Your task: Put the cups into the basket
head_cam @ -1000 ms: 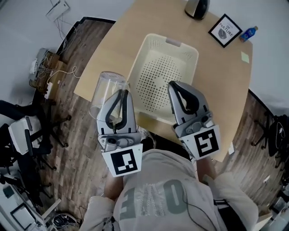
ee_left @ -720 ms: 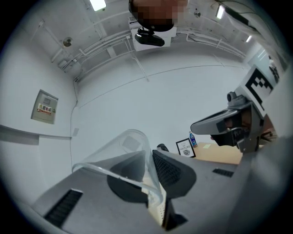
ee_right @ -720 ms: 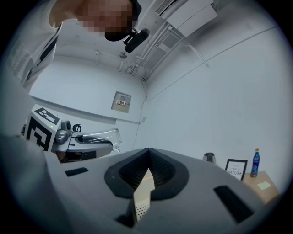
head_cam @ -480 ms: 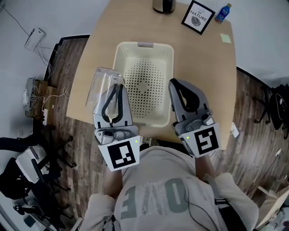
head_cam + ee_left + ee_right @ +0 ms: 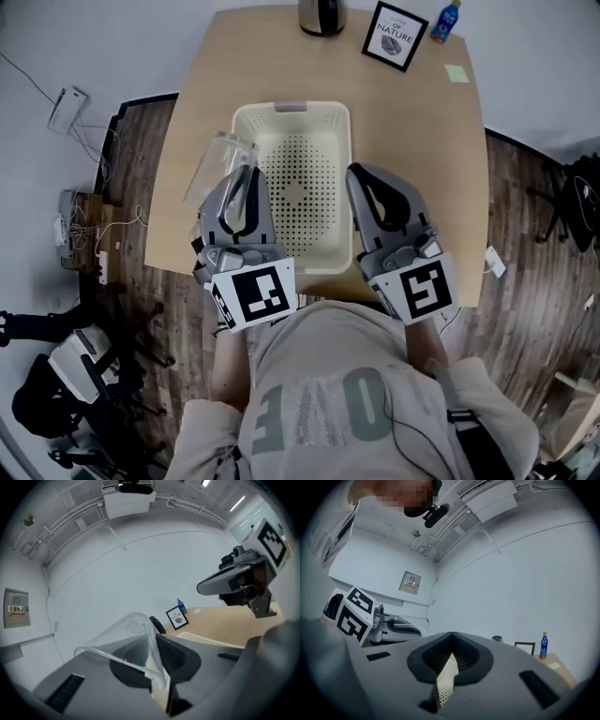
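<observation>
Nearest, both tools are held up side by side at the basket's near end, each with its marker cube toward the person.

The left tool is clamped on a clear cup. In the left gripper view the cup has its side wall nipped between the pads at the mouth, and one pad shows through the plastic. The cup is tilted, with its mouth toward the person and its base pointing away. From the head view it hangs over the basket's left rim, partly over the counter beside that rim.

The right tool hovers over the basket's right rim. In the right gripper view its jaws meet at the tips with nothing held. A sliver of the basket's perforated wall shows through the gap lower down.

The basket is cream, with a perforated floor and nothing in it. It sits on the counter with its near end close to the counter's edge.

Beyond the basket's far rim, at the back of the counter, stands a dark pot (cut off by the frame, so I can't tell what kind). To the right of that is a framed picture, then a small blue bottle. A pale green note lies flat to the right of the picture, well apart from the basket.
</observation>
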The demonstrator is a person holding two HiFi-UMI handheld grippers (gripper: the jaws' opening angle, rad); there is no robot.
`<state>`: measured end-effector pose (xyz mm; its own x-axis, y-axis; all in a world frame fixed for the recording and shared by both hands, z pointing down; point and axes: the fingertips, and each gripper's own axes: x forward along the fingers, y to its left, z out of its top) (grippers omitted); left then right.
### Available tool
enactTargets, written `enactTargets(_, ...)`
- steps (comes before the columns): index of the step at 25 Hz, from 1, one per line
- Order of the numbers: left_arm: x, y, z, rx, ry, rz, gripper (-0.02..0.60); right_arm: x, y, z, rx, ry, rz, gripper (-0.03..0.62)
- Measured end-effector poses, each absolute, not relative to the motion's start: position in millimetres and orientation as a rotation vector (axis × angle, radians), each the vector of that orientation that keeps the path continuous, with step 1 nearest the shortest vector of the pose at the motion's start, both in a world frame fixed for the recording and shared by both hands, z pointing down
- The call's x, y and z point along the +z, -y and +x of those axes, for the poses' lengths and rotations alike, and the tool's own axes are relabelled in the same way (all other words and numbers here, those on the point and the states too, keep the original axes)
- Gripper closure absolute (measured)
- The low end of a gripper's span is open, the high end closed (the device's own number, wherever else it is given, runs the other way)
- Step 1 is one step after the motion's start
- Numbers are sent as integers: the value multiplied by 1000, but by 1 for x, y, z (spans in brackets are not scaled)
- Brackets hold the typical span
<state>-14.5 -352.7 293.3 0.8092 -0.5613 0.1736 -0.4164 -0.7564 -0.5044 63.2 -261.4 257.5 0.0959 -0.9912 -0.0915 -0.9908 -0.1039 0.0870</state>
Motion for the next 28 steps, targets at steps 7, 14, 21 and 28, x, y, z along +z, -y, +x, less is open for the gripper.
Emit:
enactTargets(7,345,362,7,-780,-547,-2554,535,266,269,69,-118,2093,2348,595)
enactTargets(14,400,361,19,-1093,-385,-2500,535,290,273,83,7,2073,2359,595)
enactTargets(21,452,358,36,-1311,-258,-2432,535,318,281,102,90,2028,2352,595)
enactTargets(28,504,354,37,-1557,-144,-2359,535,339,279,117,183,1989,2362,595)
